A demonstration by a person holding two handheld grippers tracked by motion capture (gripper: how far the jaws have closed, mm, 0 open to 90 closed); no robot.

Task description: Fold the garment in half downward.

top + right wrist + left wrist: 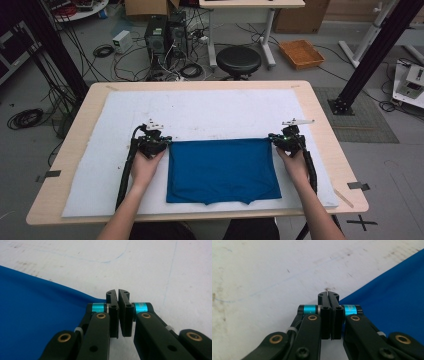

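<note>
1. So the blue cloth [222, 171] lies flat on the white mat [200, 107], near the front edge.
2. Left gripper [161, 142] is pinched shut at its far left corner, right gripper [280, 140] at the far right one.
3. Looks soft, light and floppy, so it'll sag if lifted. Corners are the spot to grab.

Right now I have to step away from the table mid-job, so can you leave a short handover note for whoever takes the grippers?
Left hand-held gripper: shut at the far left corner of the blue cloth.
Right hand-held gripper: shut at the far right corner.
The cloth lies flat on the white mat, far edge stretched straight between the grippers.
Done: both far corners apparently pinched.
Left: probably lift and fold the cloth.
</note>
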